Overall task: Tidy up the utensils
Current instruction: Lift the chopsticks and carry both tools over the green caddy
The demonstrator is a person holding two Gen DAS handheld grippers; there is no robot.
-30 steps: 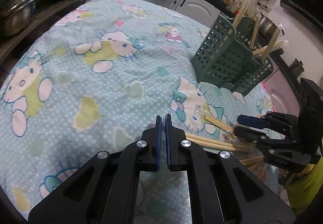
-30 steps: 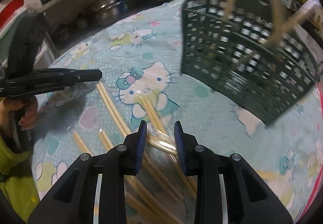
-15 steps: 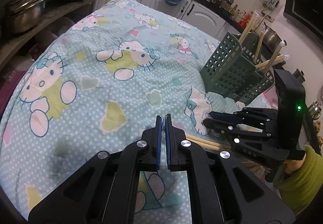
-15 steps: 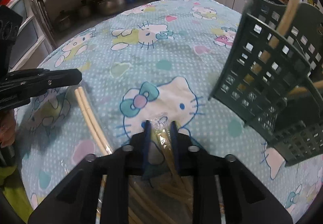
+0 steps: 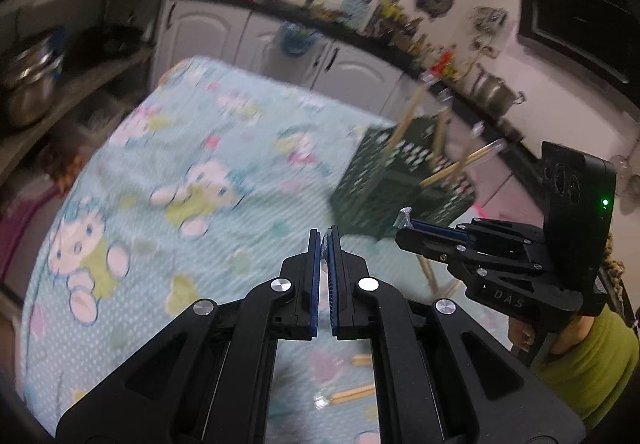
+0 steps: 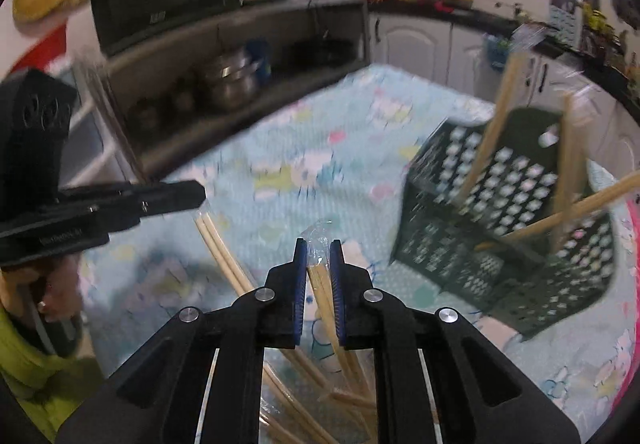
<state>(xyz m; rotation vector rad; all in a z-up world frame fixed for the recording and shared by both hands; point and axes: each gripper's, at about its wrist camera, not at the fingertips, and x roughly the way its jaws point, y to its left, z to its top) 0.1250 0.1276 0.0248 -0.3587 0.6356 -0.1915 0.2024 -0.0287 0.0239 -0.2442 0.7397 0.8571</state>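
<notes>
Kitchen cabinets ring the cloth-covered desk (image 6: 360, 148), where the right tongs (image 6: 318, 260) clamp wrapped chopsticks (image 6: 320, 284), lifted toward the green basket (image 6: 500, 228) ahead-right for sorting, while left tongs (image 5: 324, 244) idle closed, empty.

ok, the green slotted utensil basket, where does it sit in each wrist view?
Left wrist: the green basket is right of centre, beyond the right tool, chopsticks sticking out of its top.
Right wrist: the green basket fills the right side, ahead and right of the right tool, which grips a wrapped chopstick pair.
Shared landmark: the Hello Kitty tablecloth beneath it.
</notes>
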